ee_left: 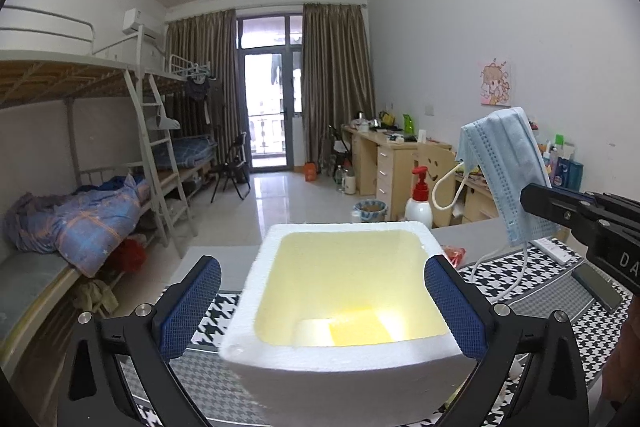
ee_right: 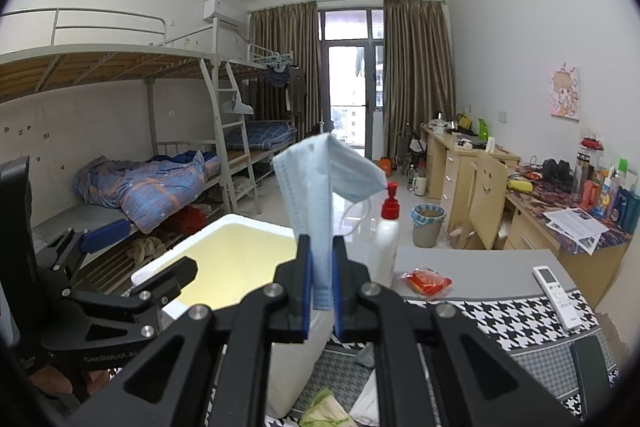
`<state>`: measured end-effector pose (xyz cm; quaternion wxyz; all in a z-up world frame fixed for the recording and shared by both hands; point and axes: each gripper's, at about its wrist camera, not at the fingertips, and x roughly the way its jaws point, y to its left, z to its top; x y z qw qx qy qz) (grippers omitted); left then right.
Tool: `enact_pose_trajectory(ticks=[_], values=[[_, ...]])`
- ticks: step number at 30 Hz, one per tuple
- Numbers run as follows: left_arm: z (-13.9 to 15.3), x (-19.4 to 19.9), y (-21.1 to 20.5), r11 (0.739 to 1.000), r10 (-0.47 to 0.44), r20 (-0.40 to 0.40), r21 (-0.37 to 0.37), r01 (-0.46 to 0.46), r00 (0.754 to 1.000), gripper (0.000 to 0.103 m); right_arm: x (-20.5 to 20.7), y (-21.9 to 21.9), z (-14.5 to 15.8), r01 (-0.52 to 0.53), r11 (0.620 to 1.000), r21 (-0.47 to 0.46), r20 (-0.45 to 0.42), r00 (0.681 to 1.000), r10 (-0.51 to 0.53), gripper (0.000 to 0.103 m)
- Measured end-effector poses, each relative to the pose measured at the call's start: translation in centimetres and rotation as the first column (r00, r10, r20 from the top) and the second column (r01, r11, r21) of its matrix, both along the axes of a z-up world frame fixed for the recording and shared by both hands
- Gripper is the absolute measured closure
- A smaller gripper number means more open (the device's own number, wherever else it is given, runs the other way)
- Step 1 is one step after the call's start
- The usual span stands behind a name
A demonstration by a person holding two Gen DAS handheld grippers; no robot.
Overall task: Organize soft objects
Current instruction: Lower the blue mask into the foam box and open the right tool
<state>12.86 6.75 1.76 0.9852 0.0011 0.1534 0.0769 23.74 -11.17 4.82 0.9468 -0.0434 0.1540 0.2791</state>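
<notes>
Above box point(ee_left: 340, 359): my right gripper point(ee_right: 322, 281) pinches mask point(ee_right: 316, 195) high, clearing rim; left gripper point(ee_left: 322, 305) spread wide, steadying box.

Face mask point(ee_right: 316, 183): pale blue pleated nonwoven cloth, matt, w/ smooth white elastic loops. Box point(ee_left: 340, 347): white foam, grainy matt rim, yellowish inside walls. Left tongs point(ee_left: 320, 311) & right tongs point(ee_right: 321, 291): black matt plastic w/ shiny metal screws; blue pads point(ee_left: 188, 307) w/ rough mesh texture. Tabletop point(ee_right: 480, 271): smooth grey, partly under black-white houndstooth cloth point(ee_right: 500, 319). Pump bottle point(ee_right: 386, 243): glossy white plastic, red top. Remote point(ee_right: 556, 297): white plastic.
</notes>
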Motion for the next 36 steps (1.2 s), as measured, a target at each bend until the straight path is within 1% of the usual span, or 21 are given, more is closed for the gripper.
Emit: enact_pose_trajectory(ticks=[9, 15, 19, 24, 29, 32, 36], values=[[-0.3, -1.2, 1.9, 0.999, 0.046, 0.004, -0.024, -0.046, 0.999, 0.001, -0.1, 1.8, 0.2, -0.038, 0.999, -0.021, 0.005, 0.999, 0.038, 0.091], [-0.4, -2.1, 2.1, 0.998, 0.059, 0.012, -0.026, -0.058, 0.998, 0.001, 0.1, 3.1, 0.0, -0.077, 0.997, -0.028, -0.011, 0.997, 0.077, 0.091], [-0.3, -2.6, 2.6, 0.998, 0.063, 0.024, -0.032, -0.063, 0.998, 0.001, 0.4, 4.0, -0.2, -0.093, 0.995, -0.036, -0.025, 0.995, 0.092, 0.091], [-0.5, -2.7, 3.0, 0.997, 0.076, 0.022, -0.034, -0.075, 0.997, 0.001, 0.8, 4.7, -0.6, -0.128, 0.991, -0.029, -0.062, 0.99, 0.126, 0.091], [-0.8, -3.0, 3.6, 0.996, 0.083, 0.019, -0.043, -0.082, 0.996, 0.001, 1.1, 5.5, -1.0, -0.145, 0.989, -0.043, -0.078, 0.987, 0.141, 0.091], [-0.9, -3.1, 4.0, 0.995, 0.09, 0.019, -0.045, -0.089, 0.996, 0.001, 1.1, 5.8, -1.0, -0.159, 0.987, -0.034, -0.092, 0.984, 0.155, 0.091], [-1.0, -3.1, 4.3, 0.994, 0.093, 0.016, -0.051, -0.092, 0.996, 0.001, 1.3, 6.5, -1.3, -0.155, 0.987, -0.047, -0.099, 0.984, 0.15, 0.091]])
